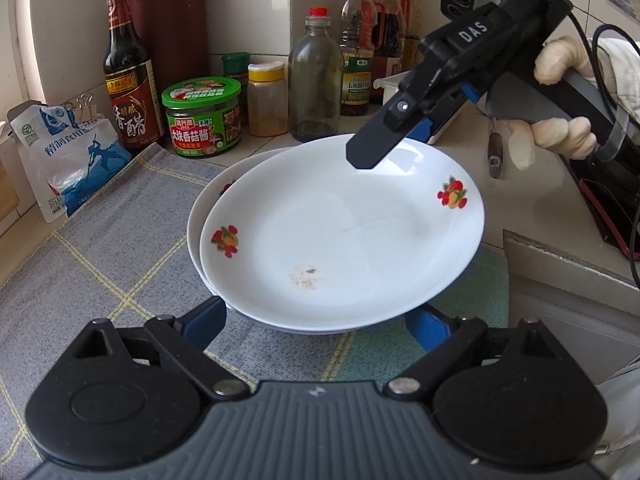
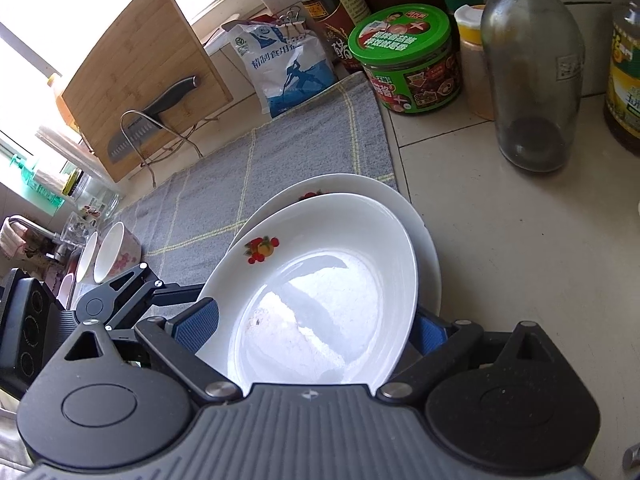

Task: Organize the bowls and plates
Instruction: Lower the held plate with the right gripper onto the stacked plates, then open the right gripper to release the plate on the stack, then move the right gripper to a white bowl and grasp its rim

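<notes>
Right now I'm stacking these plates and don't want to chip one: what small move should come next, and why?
Probably lower the top plate gently and slide it to centre on the lower plate. It sits offset, tilted, with both claws at its rim: the left claw near, the right claw opposite.

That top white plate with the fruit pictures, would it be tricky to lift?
The top plate looks glazed and glossy, so probably slippery against the fingers. It appears rigid ceramic, likely breakable if dropped. It sits off-centre on the lower plate, so it might slide or rock when nudged.
</notes>
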A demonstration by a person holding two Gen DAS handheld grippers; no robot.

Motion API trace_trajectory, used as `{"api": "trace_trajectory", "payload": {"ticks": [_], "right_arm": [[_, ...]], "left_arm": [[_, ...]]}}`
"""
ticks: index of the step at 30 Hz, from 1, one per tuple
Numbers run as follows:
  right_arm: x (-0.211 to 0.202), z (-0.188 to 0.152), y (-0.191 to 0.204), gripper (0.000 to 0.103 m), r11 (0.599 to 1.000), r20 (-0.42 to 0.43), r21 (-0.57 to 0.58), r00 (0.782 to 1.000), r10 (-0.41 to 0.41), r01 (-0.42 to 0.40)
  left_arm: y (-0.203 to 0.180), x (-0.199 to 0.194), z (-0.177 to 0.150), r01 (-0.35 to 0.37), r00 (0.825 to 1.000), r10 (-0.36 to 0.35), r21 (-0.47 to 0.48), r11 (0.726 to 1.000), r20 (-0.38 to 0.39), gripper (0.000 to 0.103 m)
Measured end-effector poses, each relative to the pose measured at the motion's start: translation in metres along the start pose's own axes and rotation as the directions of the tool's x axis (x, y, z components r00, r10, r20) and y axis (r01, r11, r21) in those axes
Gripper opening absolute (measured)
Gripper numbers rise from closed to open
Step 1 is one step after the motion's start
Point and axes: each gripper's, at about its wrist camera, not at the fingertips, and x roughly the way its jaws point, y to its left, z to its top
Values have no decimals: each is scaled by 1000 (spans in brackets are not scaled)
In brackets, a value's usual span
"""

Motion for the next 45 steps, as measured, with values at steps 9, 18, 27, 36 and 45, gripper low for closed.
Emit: {"api": "trace_trajectory", "payload": {"ticks": [9, 18, 27, 36, 45], "right_arm": [[-7, -5, 8, 100, 998, 18, -17, 998, -55, 55], [-7, -14, 12, 100, 992, 38, -26, 991, -126, 127], [-14, -19, 25, 103, 976, 94, -88, 977, -193, 201], [-11, -11, 82, 103, 905, 223, -335, 955, -193, 261], [55, 1, 157, 103, 774, 147, -620, 988, -46, 128]], "left_arm": [[-2, -2, 0, 1, 1000, -1, -5, 1000, 11, 96], [-4, -3, -1, -5, 1000, 6, -12, 1000, 19, 96], [-2, -9, 0, -24, 999, 26, -54, 998, 45, 96], [2, -46, -2, -167, 975, 185, -142, 976, 122, 98], [13, -107, -43, -438, 871, 488, -375, 817, 47, 101]]}}
